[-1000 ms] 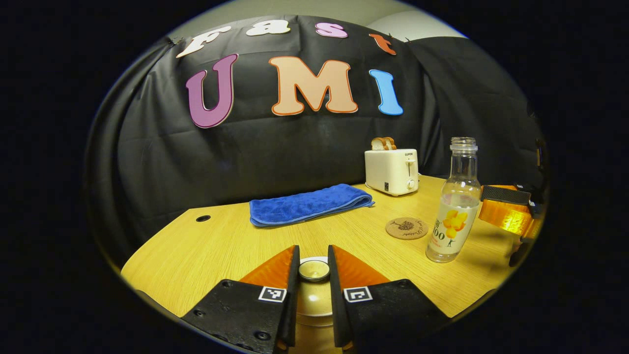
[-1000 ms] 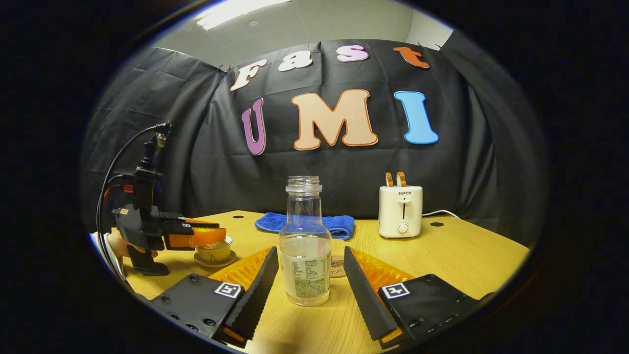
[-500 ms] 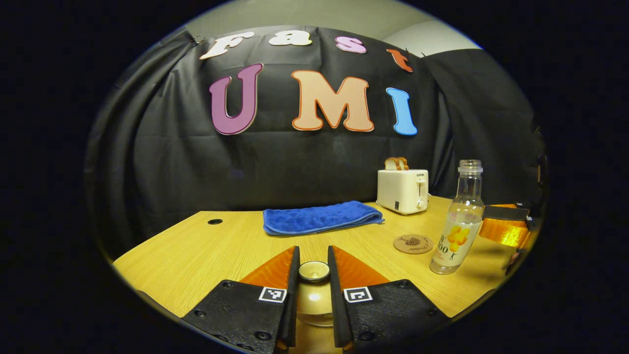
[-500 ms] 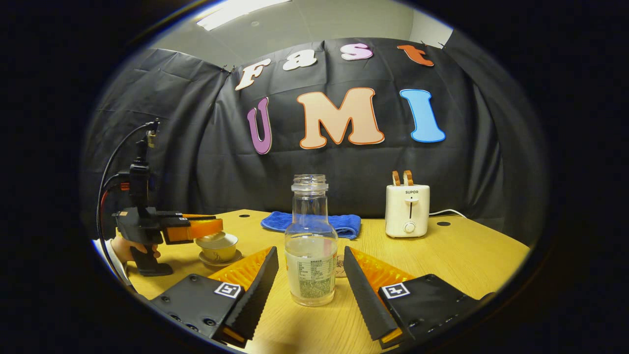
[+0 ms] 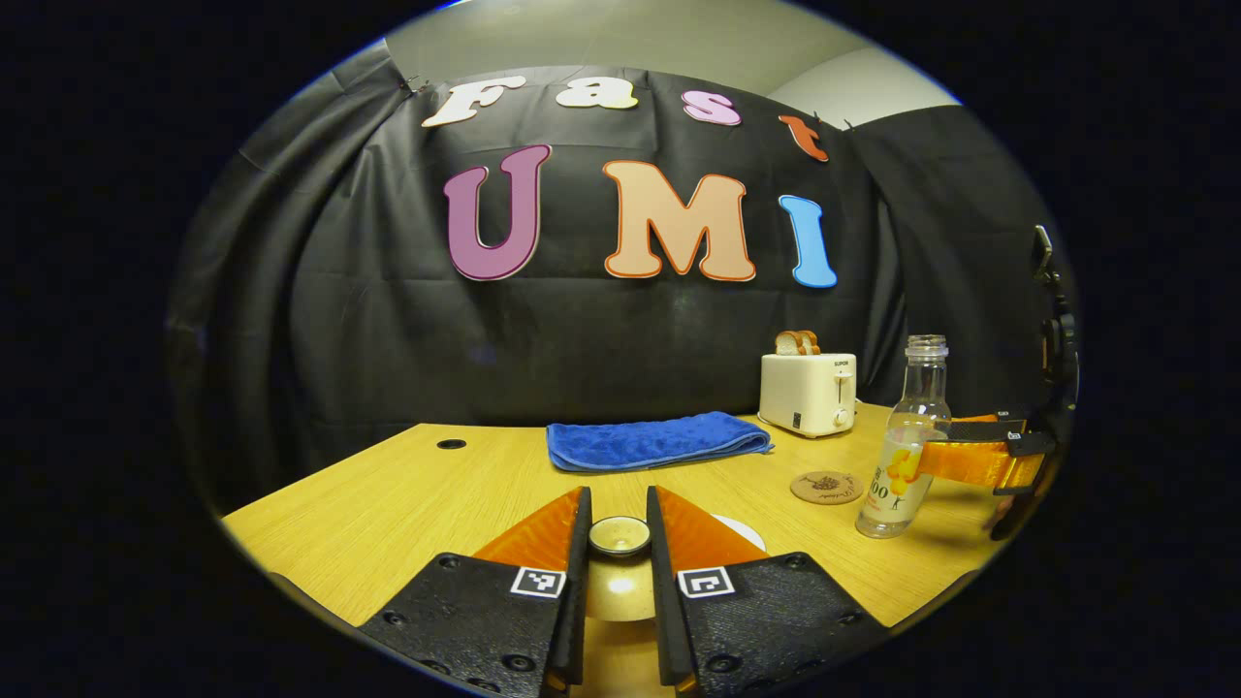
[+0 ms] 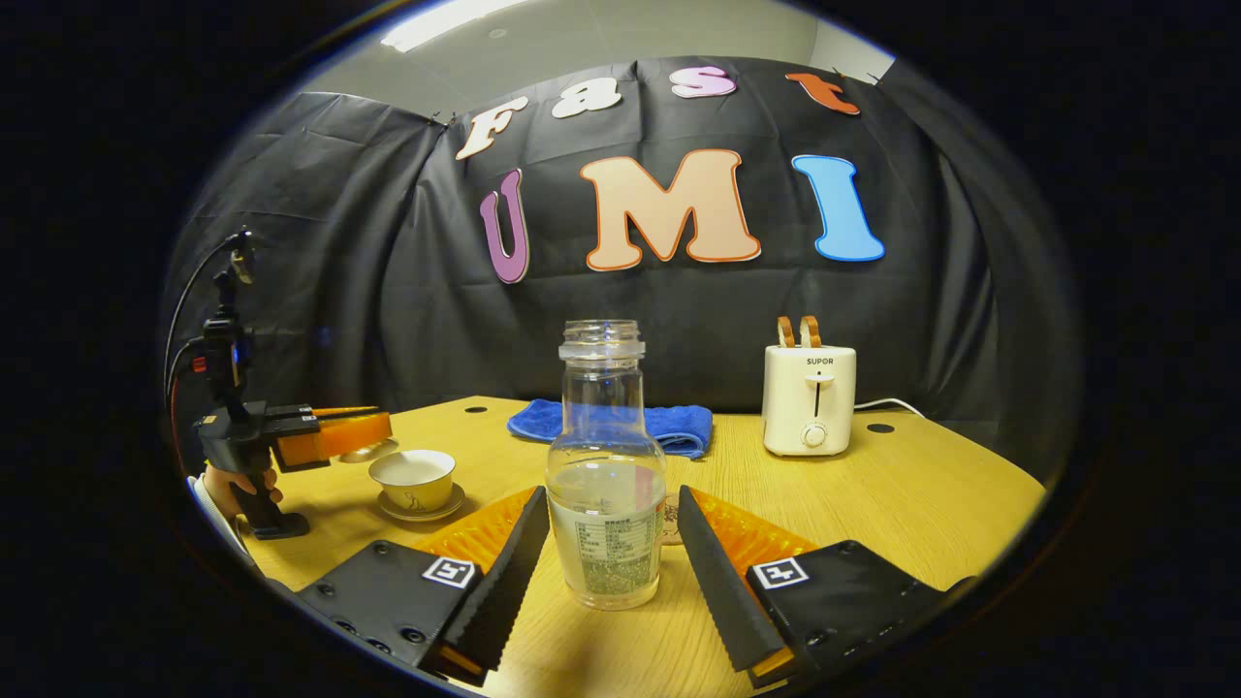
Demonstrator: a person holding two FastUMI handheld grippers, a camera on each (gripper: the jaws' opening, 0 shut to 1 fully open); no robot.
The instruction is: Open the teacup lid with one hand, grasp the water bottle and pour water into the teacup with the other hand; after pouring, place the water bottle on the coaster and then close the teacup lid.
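Lid gripped by its knob in left gripper, held above table, right gripper spread open around bottle, untouched, cup uncovered at ten o'clock.

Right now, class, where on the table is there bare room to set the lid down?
Free wood lies between the blue towel and the teacup, and right of the toaster. It is crowded around the bottle, with the coaster and the right tongs.
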